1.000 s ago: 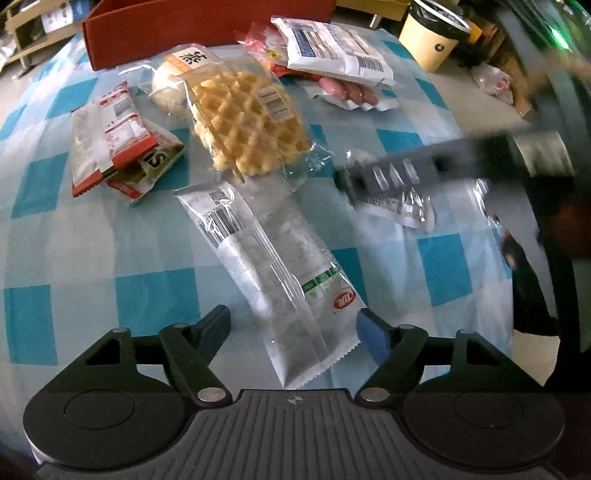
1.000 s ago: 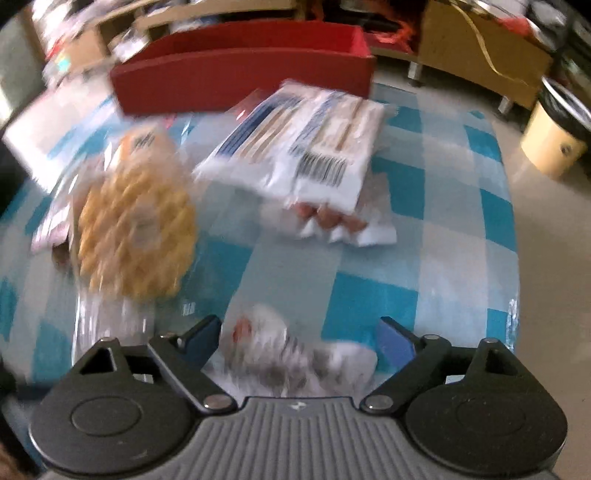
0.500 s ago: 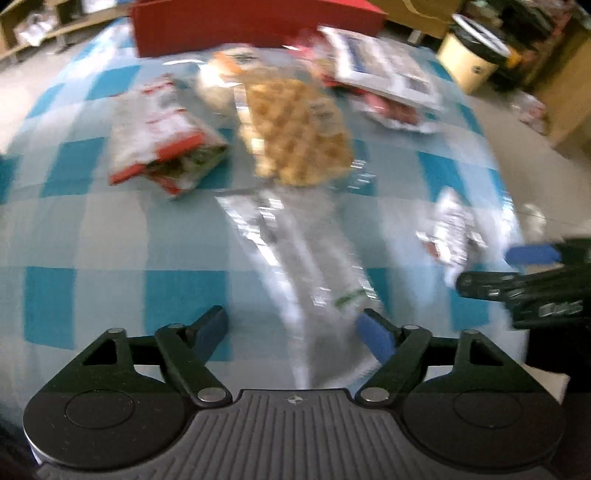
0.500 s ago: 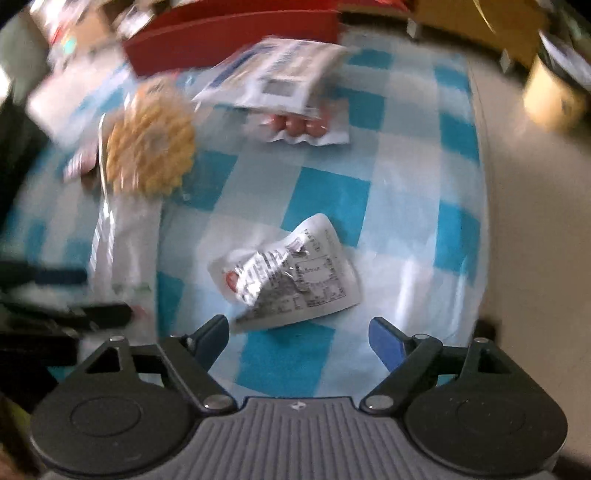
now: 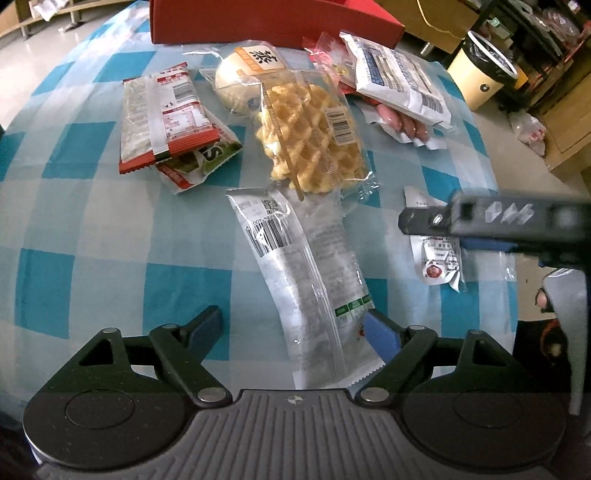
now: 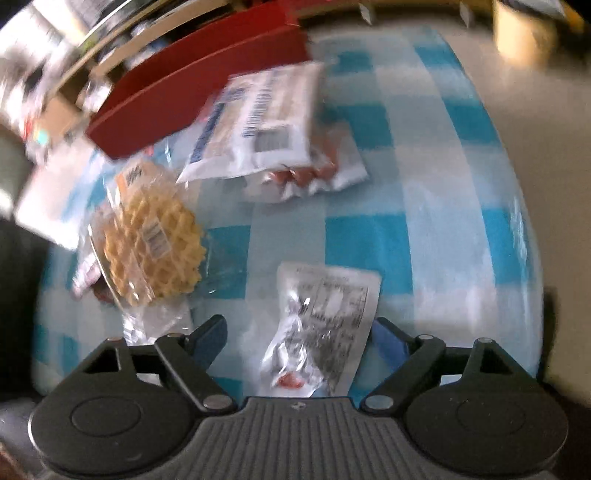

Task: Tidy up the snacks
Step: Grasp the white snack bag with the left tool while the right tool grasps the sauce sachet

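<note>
Snacks: clear long pack [image 5: 310, 273], crinkled small pack [image 6: 325, 317], each now between parted hand-held grippers, left [image 5: 291, 325] widening, right [image 6: 299, 332] narrowing.

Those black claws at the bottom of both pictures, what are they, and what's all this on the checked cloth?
No robot here: a person holds a two-finger claw in each hand, with a camera on each looking along its fingers. One picture is from the left claw, the other from the right claw. Both are open and hold nothing.

Snack packets lie on the checked tablecloth: a waffle pack, a long clear packet between the left claw's fingers, and a small crinkled packet between the right claw's. A red box sits behind.
</note>
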Tool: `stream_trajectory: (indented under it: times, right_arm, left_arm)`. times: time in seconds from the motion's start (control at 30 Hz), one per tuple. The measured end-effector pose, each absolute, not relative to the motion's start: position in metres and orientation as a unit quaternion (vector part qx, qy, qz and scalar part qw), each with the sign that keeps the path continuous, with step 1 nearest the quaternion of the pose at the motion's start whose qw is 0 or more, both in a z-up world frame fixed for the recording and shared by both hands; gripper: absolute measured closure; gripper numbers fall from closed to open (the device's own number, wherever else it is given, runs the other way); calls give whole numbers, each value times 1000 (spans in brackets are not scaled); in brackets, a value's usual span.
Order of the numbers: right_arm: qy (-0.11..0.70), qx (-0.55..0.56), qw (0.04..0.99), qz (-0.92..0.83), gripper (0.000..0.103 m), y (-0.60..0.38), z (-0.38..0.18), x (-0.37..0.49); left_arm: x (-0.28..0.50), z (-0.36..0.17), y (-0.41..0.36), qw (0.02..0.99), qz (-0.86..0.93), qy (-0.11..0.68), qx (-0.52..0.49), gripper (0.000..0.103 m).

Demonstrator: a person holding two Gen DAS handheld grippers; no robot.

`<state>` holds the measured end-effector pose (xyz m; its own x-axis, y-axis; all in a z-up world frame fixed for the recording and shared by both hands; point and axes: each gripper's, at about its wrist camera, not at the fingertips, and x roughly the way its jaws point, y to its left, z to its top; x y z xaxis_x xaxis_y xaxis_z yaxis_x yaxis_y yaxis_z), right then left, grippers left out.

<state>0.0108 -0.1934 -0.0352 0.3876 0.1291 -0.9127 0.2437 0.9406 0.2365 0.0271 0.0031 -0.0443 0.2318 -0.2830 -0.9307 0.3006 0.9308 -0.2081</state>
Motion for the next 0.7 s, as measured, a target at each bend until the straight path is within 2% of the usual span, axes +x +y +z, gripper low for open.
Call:
stream_trajectory:
  times: [0.07,0.17,0.3,0.33,0.43,0.63,0.7]
  right_arm:
    - [553,72,829,-38,23,-175,-40,15]
    - [534,-8,845,-25,23,-156,-40,8]
    - [534,0,846,-10,22,-160,-43,-1]
    - [533,18,846,-9,20,-165,-45,-2]
    - [544,31,839,-13,0,-170,-52,1]
    - [556,33,831,-2,2,-179,-51,8]
    - [547,28,837,1,14,-184,-48,6]
  left_arm:
    - [29,-45,0,787,-177,591,7,13]
    - [29,-47,-9,796,-151,586,20,11]
    - [22,-55,-28,805,-117,579,51,3]
    - [21,-57,-30,807,-108,578,57,0]
    - [20,-61,-42,812,-88,573,76,0]
    - [24,-60,-55,811,-95,569,98,0]
    - [24,-60,-62,815,-88,564,101,0]
